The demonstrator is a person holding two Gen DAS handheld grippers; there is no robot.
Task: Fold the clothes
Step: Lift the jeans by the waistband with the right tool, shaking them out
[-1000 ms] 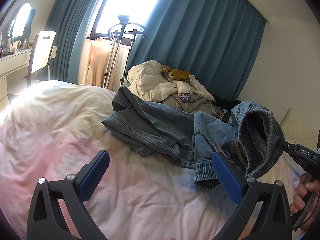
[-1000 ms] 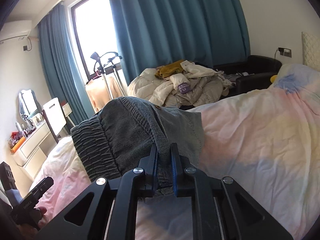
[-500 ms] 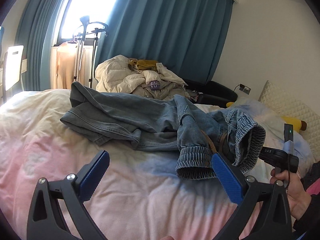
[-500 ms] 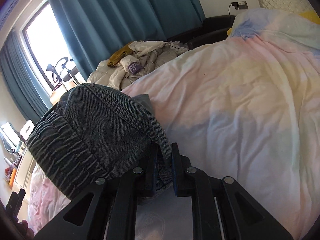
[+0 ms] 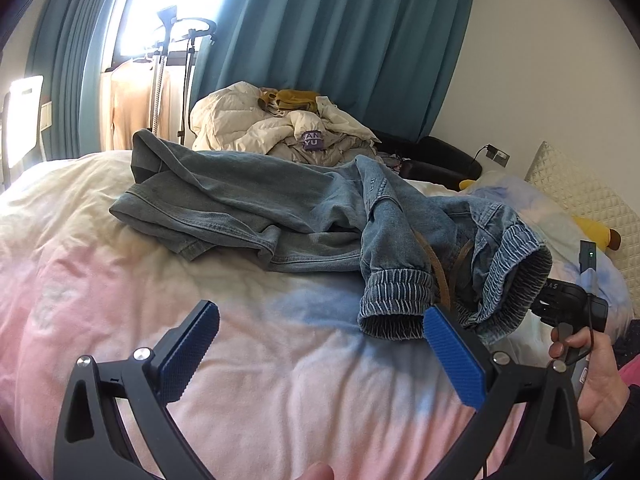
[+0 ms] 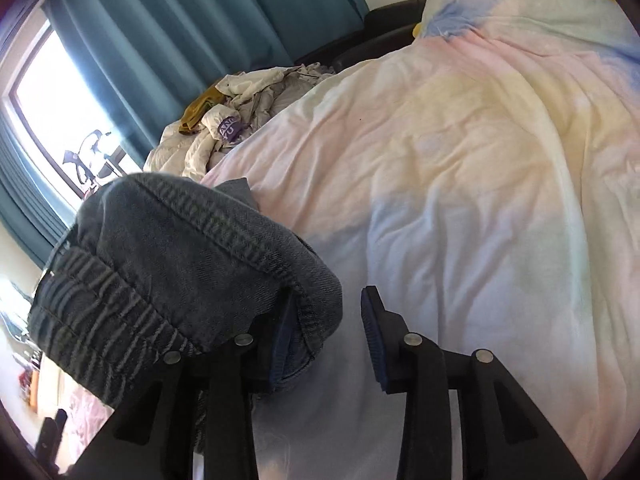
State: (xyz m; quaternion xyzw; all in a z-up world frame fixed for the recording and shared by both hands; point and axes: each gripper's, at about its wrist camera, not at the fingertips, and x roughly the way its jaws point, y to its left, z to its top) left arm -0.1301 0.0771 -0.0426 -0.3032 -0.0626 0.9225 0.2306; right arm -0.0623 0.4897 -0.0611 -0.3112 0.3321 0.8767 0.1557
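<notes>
Because the jeans (image 5: 256,208) sprawl crumpled across the middle of the bed (image 5: 120,320), heavy, limp denim wants holding at the elastic waistband (image 5: 516,280), draped on the just-opened right hand-held gripper (image 6: 326,320); the left hand-held gripper (image 5: 320,356) gapes empty.

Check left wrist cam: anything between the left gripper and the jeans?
Nothing. In the left wrist view, only bare duvet lies between the open left gripper and the jeans; its right-side pad sits just before the elastic waistband.
</notes>
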